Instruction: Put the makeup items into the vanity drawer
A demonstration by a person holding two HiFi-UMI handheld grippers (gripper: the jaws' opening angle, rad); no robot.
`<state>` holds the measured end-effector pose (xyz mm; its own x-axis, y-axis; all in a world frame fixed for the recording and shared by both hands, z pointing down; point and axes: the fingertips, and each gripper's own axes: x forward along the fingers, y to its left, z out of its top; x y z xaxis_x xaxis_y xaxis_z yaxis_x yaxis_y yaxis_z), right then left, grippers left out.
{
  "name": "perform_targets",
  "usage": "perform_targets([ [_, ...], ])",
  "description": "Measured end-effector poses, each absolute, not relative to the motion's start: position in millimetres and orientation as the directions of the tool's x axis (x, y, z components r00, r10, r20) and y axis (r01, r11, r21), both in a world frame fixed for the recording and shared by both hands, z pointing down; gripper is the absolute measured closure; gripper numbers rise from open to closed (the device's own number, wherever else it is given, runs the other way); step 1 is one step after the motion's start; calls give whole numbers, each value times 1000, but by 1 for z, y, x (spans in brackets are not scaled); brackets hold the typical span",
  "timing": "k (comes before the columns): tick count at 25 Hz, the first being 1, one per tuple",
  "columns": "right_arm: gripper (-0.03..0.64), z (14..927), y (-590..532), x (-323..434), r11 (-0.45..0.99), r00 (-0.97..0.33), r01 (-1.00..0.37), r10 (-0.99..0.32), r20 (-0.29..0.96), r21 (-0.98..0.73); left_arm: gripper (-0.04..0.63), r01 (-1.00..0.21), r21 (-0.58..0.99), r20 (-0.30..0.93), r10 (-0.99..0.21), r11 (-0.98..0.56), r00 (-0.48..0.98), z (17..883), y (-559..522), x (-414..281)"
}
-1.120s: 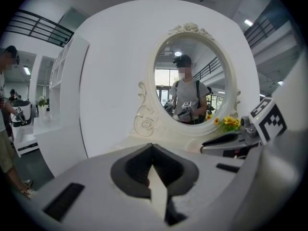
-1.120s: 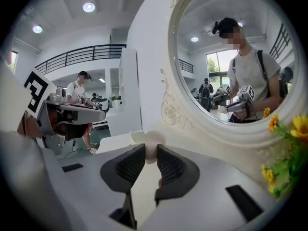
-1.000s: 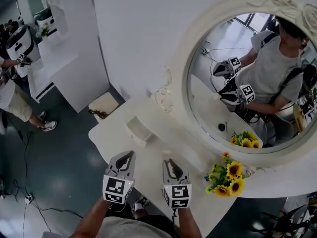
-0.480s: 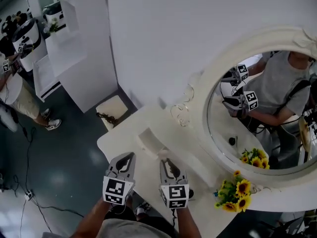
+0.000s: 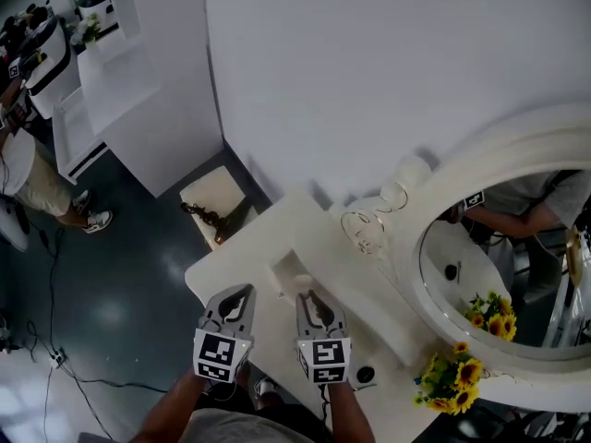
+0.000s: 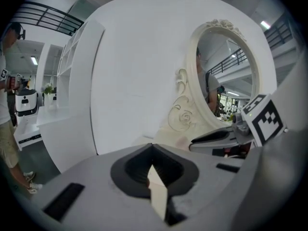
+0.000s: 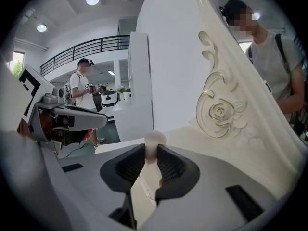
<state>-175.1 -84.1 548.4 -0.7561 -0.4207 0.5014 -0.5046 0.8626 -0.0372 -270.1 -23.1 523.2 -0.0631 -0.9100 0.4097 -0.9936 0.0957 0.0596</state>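
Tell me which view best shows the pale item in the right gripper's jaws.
Right gripper view: the pale rounded item sits close-up, pinched by the right gripper. Head view shows it as a small blob at the jaw tips; left gripper view barely catches it.

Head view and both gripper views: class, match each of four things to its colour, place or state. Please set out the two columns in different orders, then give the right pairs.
Column one:
1. left gripper
2. right gripper
3. sunflowers
4. mirror

Column two:
A. yellow, at the foot of the mirror
B. fingers together, nothing between them
C. reflects a person in a grey shirt
D. fingers closed on a small pale item

Pairs: 1-B, 2-D, 3-A, 4-C
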Motion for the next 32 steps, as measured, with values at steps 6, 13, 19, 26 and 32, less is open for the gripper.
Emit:
perform_targets([
  [6,522,584,-95,-201,863,-714,-504,-387,584,-44,597,-993,84,459,-888,80,-32,551,-33,-292],
  [13,516,611,-101,-214,864,-665,-502,-363,653,-30,597,-991,112,494,-870,77,-12,573,-36,-303],
  [19,506,614,-102,-214,858,-654,-513,-381,654,-13,597,-989,128,498,-867,71,2,581,-36,-302],
  [26,448,608,-100,-212,853,-672,-520,-387,632,-31,597,-989,129,493,-870,68,4,578,-31,-298],
  [32,448,589,-98,-202,841,-678,-541,-428,598,-11,597,-992,116,475,-880,58,4,563,-27,-291],
])
